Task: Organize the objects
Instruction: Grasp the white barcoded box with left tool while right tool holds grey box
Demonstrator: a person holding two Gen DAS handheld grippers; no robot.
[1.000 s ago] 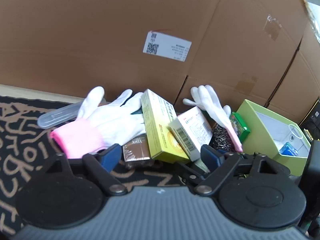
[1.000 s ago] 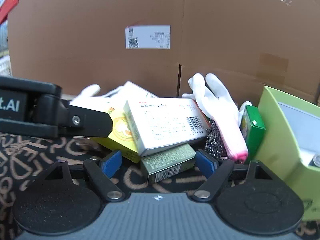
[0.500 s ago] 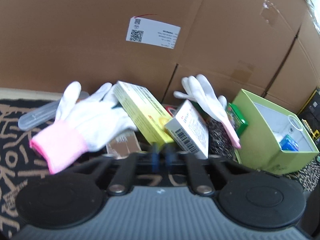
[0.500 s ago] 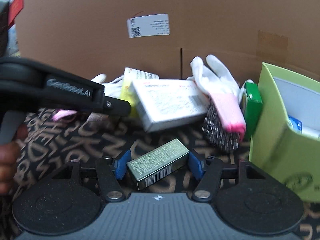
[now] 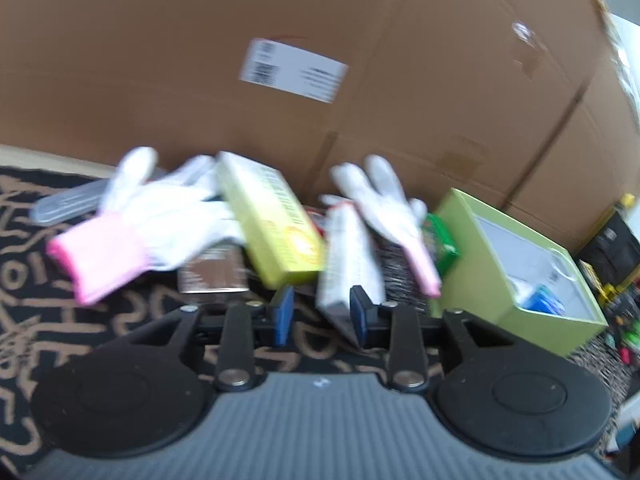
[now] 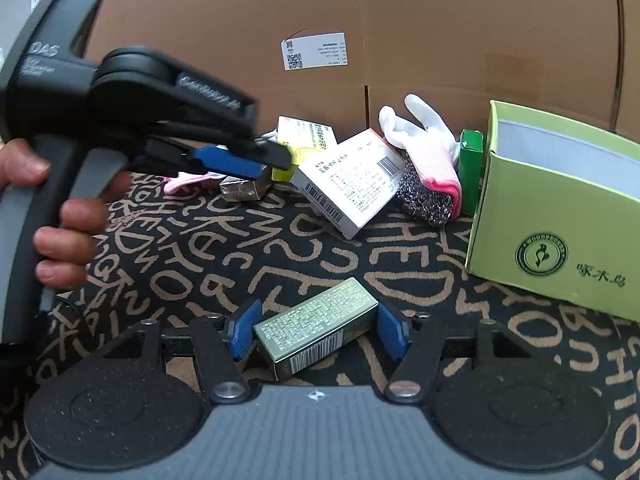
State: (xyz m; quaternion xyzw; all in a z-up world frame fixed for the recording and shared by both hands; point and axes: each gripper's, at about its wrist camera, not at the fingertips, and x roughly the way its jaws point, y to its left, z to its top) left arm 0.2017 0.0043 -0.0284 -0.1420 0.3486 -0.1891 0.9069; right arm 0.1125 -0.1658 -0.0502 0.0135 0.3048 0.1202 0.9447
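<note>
Behind your mat (image 6: 280, 248), which is black with tan letters, stands a cardboard carton (image 6: 440, 20) bearing one white label (image 6: 314, 50) with a QR code; its small print is too fine to read. At the mat's right edge sits one green box (image 6: 560, 216), open at the top, printed with a round bird seal and three characters. Against the carton lie two white, pink-cuffed gloves (image 5: 132, 228) (image 6: 428, 148), one white barcoded carton (image 6: 352, 180) and one yellow carton (image 5: 272, 220).

Your right gripper (image 6: 316, 332) is clamped on the small grey-green pack (image 6: 316, 330), near the mat's front edge; its long axis runs across the jaws, right end higher, barcode toward you.

Your left gripper (image 5: 320, 312), marked "DAS", has just been opening, jaws apart, the white carton's edge between them; contact is blurred.
</note>
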